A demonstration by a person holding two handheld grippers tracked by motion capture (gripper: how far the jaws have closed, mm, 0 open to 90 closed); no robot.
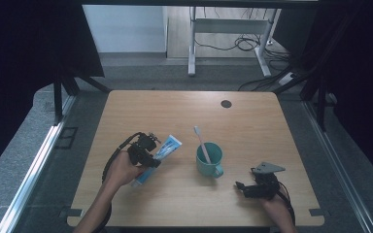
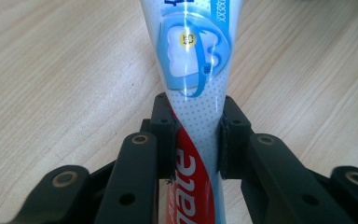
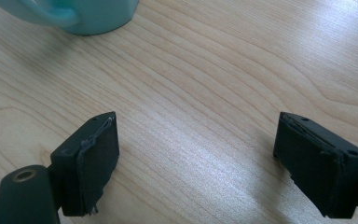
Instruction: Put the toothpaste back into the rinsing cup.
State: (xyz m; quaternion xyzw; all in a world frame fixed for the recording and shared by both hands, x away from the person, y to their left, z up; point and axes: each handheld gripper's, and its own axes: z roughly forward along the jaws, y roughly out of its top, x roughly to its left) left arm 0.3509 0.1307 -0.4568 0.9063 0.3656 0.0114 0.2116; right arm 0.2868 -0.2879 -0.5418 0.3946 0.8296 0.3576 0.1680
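Clamping the blue-and-white plastic toothpaste tube [image 2: 193,93] at its waist, left gripper [image 1: 148,150] fingers [image 2: 164,135] hiding the red lettering's start; tube tilted over pale wooden tabletop [image 1: 252,121], cap unseen. Right gripper [image 1: 255,188] fingers [image 3: 91,161] spread apart, empty, teal ceramic mug [image 3: 84,14] cropped at top.

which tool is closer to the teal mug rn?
Right, narrowly. The right tool, jaws open, sits on the table just right of the teal mug by its handle. The left tool, clamped on the toothpaste tube, is farther off on the mug's left.
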